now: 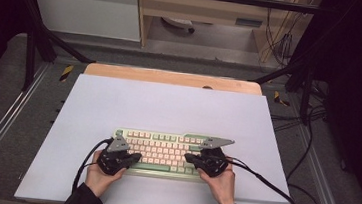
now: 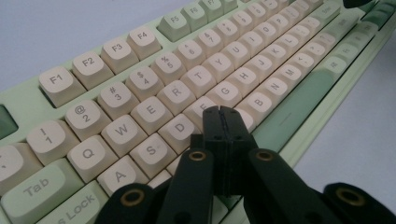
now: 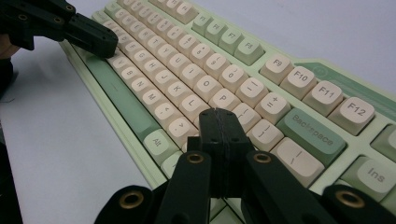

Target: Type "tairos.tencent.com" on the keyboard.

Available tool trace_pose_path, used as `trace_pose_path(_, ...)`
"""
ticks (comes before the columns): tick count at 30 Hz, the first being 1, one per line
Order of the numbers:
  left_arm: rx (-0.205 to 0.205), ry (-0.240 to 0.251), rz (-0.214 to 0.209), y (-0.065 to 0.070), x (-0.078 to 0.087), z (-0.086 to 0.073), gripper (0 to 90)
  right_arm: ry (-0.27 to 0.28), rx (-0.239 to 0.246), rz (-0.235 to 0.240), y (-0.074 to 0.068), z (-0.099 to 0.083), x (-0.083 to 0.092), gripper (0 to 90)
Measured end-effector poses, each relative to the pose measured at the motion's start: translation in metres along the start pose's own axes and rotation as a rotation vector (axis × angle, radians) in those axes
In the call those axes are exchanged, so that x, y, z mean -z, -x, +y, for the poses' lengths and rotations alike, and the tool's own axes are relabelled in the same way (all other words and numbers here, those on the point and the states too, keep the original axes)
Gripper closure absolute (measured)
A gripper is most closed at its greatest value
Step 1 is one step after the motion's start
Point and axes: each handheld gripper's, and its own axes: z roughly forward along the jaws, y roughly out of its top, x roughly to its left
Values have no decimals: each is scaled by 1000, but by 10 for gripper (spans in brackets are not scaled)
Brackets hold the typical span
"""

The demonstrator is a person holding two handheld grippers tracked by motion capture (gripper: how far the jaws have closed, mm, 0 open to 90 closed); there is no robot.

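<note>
A pale green keyboard [image 1: 164,153] with cream keycaps is lying on the near half of a white table [image 1: 168,106], square to the person's edge. The person is holding the left gripper [image 1: 136,158] over the keyboard's left end, jaws clenched flat together with nothing between them; in the left gripper view its tip [image 2: 223,110] is sitting among the home-row letters, just beside the D and G keys (contact with a keycap cannot be told). The right gripper [image 1: 187,157] is hovering over the keyboard's right end, likewise clenched on nothing, and in the right gripper view its tip [image 3: 216,113] is lying near the P and L keys, left of the Backspace key [image 3: 310,133]. The two grippers are pointing inward toward each other.
</note>
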Motion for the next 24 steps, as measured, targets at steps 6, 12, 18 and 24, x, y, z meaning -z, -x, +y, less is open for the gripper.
trace_pose_path(6,5,22,8,-3,9,1,900,2,-2,2,-1,0,1,900)
trace_pose_path(12,15,30,18,-11,17,-2,900,6,-6,5,-1,1,0,900)
trace_pose_path(18,32,36,32,-18,24,-6,900,20,-12,16,-2,3,0,900)
trace_pose_path(24,31,35,36,-22,27,-8,900,29,-9,18,-7,10,-4,900)
